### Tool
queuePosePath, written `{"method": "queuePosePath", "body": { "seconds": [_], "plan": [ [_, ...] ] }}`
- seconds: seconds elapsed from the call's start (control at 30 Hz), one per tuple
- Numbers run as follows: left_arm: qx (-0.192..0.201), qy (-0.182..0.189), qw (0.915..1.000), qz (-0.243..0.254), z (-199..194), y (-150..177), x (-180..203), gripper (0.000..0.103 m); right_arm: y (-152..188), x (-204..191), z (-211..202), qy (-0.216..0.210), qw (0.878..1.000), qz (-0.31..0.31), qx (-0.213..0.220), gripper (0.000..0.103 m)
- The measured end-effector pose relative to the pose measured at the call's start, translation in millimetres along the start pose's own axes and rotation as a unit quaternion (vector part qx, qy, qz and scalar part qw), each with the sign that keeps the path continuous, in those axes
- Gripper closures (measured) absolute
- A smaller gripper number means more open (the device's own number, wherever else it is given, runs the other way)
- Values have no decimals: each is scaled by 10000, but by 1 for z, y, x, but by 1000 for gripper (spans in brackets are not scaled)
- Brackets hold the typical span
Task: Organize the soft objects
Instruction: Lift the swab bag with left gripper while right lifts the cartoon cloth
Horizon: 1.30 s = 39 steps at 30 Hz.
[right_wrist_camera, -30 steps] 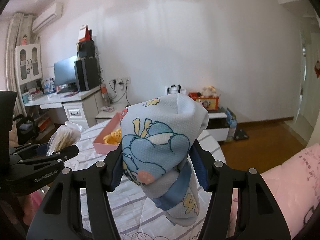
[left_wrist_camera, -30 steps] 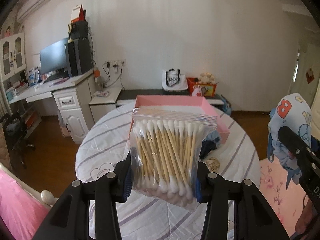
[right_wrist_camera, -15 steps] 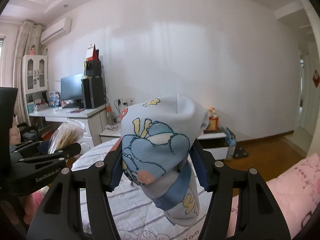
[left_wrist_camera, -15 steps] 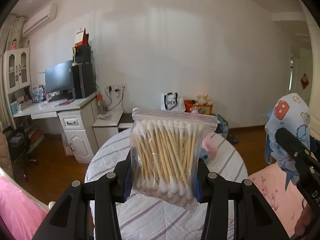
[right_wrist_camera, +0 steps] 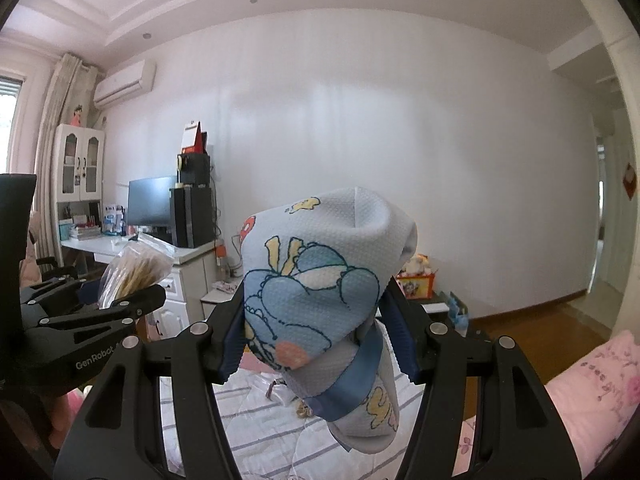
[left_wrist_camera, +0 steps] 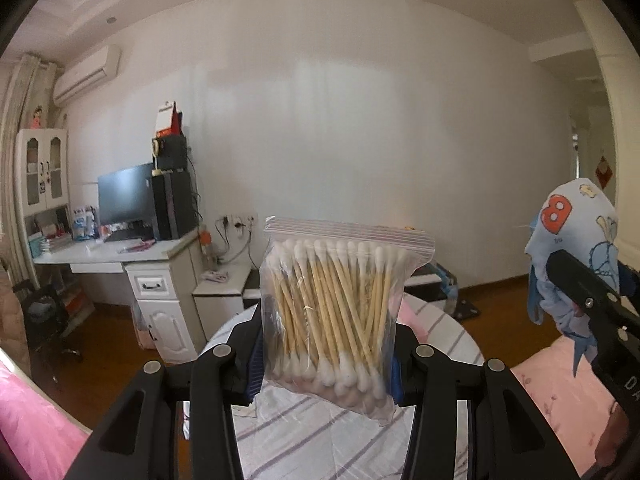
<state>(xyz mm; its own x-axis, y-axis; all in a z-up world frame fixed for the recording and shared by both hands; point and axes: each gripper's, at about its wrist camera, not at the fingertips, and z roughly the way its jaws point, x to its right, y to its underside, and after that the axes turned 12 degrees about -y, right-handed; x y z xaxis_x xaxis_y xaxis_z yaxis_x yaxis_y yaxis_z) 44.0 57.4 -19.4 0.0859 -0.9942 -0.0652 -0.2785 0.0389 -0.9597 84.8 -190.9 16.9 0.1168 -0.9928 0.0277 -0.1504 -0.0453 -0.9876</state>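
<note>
- Left wrist view: my left gripper [left_wrist_camera: 326,354] is clenched on one bag of cotton swabs [left_wrist_camera: 334,320], centre frame, above the striped table [left_wrist_camera: 320,440].
- Right gripper [right_wrist_camera: 318,344] grasps one cartoon cloth [right_wrist_camera: 316,300], mid-frame.
- I'd keep both grips firm and lower slowly; the cloth droops.

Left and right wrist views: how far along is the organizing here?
Nothing visibly put away. In hand: the left gripper is clamped on a zip bag of cotton swabs, and the right gripper on a cartoon-print cloth, both above the striped round table. Left: placing both; no container shows.
</note>
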Motion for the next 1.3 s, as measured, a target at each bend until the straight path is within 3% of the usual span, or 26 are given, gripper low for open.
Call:
{"method": "queuePosePath", "body": {
  "seconds": [0.6, 1.3],
  "plan": [
    [190, -65, 9996, -183, -39, 41, 13, 59, 0, -7, -5, 2, 9998, -102, 161, 46],
    [186, -53, 9996, -207, -23, 14, 18, 59, -2, -1, 8, 20, 9999, -99, 98, 45]
  ]
}}
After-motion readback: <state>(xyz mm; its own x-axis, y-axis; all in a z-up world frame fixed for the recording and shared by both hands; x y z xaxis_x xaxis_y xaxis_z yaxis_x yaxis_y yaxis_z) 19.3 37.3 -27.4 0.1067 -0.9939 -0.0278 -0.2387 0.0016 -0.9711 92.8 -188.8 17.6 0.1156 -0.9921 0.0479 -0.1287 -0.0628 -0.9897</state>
